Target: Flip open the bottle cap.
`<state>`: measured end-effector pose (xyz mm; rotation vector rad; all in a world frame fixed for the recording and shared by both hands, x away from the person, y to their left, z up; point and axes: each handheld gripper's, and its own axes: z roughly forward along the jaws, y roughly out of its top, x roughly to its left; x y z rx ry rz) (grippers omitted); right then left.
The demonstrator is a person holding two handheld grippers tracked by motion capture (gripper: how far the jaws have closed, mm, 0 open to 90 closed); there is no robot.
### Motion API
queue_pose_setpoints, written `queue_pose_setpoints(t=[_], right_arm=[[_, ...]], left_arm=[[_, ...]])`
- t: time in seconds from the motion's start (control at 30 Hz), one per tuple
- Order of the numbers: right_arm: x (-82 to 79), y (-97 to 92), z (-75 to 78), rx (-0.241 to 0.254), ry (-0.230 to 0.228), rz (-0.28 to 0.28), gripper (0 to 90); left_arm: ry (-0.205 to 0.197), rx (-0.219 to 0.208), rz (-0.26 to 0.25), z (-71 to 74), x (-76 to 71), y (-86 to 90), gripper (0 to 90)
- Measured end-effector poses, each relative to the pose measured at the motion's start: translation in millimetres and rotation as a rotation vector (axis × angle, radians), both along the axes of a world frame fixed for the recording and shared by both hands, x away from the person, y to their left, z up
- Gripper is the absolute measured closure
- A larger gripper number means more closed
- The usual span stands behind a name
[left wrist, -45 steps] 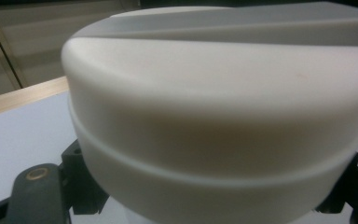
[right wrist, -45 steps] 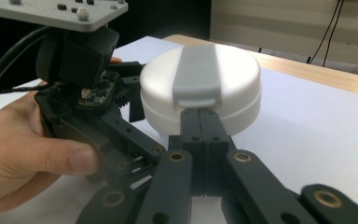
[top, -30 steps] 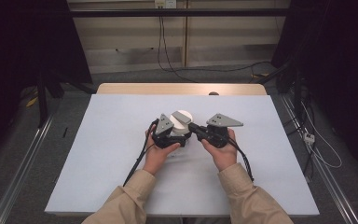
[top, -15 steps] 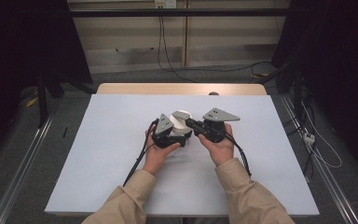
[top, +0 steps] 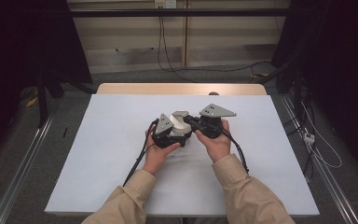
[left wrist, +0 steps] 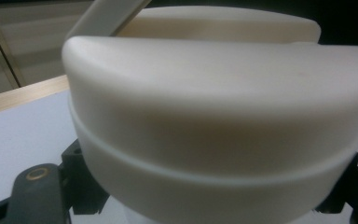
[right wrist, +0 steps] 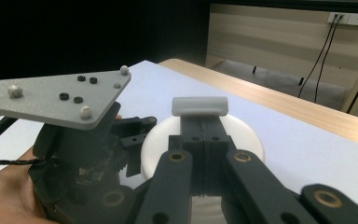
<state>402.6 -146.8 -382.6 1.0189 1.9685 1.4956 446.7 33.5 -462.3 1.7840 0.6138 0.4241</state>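
White round container (top: 181, 122) clamped by left gripper (top: 175, 135); right gripper (top: 192, 122), jaws closed, pinches its lid tab (right wrist: 199, 106) mid-table (top: 270, 154), edges well apart.

No readable text anywhere in your scene.

You have no lettering, label, brand, number or sign to read on the white round container (left wrist: 214, 126), on the flap (right wrist: 200, 106) at its top, on the grey plate (right wrist: 56, 98) of either gripper, or on the pale surface (top: 112, 140); the wall socket (right wrist: 347, 18) behind your bench is too small and blurred to show any marking.
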Motion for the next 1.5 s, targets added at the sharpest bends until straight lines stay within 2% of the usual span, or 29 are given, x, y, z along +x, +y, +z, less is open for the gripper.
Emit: queue_pose_setpoints(t=[1.37, 1.5], right_arm=[[20.9, 17.5, 12.7, -0.028, -0.039, -0.006, 90.0], [22.2, 19.6, 12.3, -0.033, -0.036, -0.007, 90.0]], left_arm=[[0.005, -0.013, 0.005, -0.3, 1.0, 0.2, 18.5], [-0.004, -0.001, 0.002, 0.0, 1.3, 0.9, 18.5]])
